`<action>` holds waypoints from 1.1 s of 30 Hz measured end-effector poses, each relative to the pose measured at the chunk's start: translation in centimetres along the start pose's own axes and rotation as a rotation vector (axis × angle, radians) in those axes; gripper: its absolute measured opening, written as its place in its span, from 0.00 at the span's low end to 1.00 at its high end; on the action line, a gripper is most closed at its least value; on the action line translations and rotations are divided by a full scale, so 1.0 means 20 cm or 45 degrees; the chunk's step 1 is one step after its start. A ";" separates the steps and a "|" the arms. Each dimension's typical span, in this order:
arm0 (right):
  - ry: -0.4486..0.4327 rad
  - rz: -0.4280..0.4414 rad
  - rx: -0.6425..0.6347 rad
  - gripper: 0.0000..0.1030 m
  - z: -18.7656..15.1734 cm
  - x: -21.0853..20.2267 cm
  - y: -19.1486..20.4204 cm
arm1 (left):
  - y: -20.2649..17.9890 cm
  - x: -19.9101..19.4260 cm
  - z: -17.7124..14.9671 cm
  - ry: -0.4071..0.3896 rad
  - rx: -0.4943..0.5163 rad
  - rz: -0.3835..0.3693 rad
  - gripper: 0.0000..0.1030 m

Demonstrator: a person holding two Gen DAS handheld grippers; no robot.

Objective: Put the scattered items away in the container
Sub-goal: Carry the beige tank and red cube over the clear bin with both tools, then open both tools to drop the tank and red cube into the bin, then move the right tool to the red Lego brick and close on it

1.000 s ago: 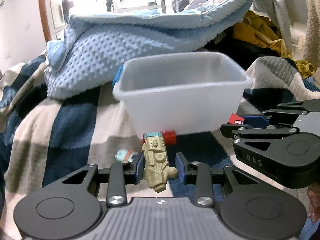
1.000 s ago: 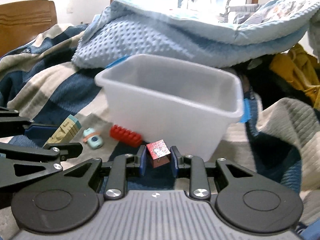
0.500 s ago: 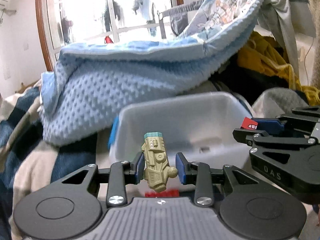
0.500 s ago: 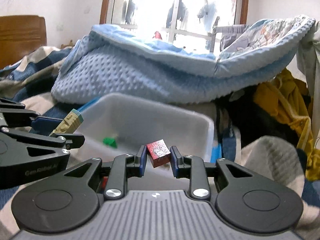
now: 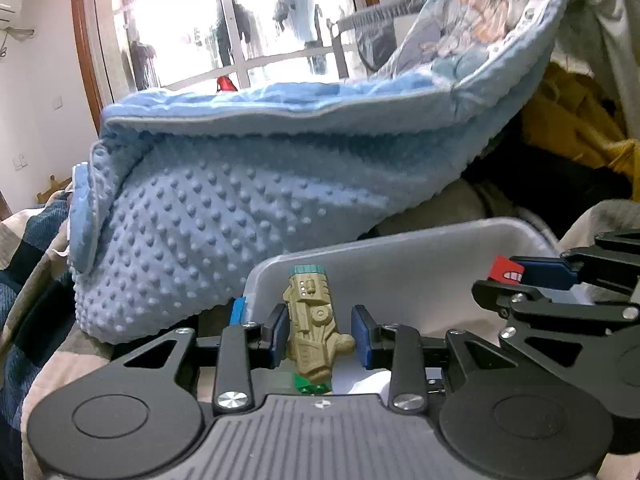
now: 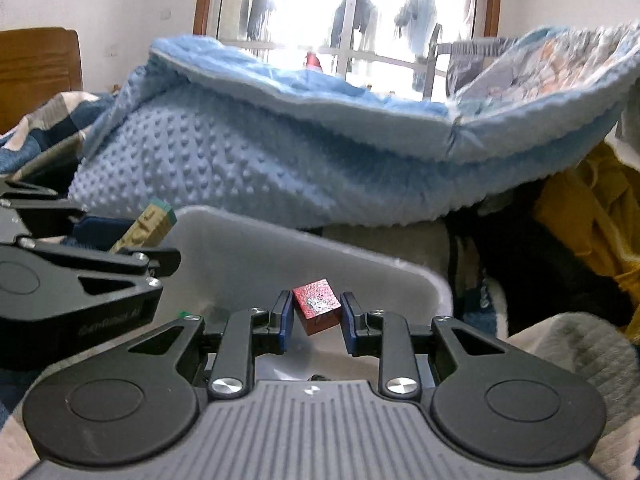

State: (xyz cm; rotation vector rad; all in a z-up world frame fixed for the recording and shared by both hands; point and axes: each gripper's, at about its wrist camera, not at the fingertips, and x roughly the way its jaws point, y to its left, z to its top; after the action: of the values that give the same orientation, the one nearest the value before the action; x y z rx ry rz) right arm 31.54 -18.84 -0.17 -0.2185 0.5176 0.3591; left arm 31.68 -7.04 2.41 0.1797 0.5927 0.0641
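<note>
My left gripper is shut on a tan toy train with a teal end and holds it over the near rim of the translucent white bin. My right gripper is shut on a red block and holds it above the bin. Each gripper shows in the other's view: the right one with the red block, the left one with the train. A green piece lies inside the bin, below the train.
A light blue dotted blanket is heaped right behind the bin. Yellow and dark clothes pile up at the right. A blue and beige checked bedspread lies underneath. A window is at the back.
Both grippers have lifted off the bedspread with their toys and moved forward over the bin. The red brick and small teal toy on the bedspread have dropped out of view.
</note>
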 end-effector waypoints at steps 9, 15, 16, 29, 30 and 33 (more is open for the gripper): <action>0.067 0.012 0.027 0.28 -0.05 0.11 -0.02 | 0.02 0.14 -0.06 0.070 -0.014 0.004 0.37; 0.079 0.009 0.039 0.41 -0.04 0.12 -0.02 | 0.05 0.16 -0.08 0.089 -0.039 0.038 0.53; 0.079 0.010 0.033 0.42 -0.04 0.12 -0.02 | 0.05 0.15 -0.08 0.086 -0.042 0.043 0.57; -0.032 0.005 0.017 0.69 -0.04 -0.02 0.01 | 0.19 -0.12 -0.18 -0.004 -0.069 0.051 0.69; -0.054 0.016 0.013 0.72 -0.04 -0.05 0.02 | 0.21 -0.16 -0.21 -0.010 -0.077 0.051 0.71; -0.105 0.083 -0.007 0.72 -0.05 -0.16 0.04 | 0.29 -0.25 -0.32 -0.009 -0.106 0.068 0.71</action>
State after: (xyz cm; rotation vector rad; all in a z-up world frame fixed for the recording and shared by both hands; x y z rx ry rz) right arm 28.18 -19.23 0.45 -0.1915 0.4429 0.4311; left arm 23.92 -0.90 0.93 0.1151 0.5769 0.1393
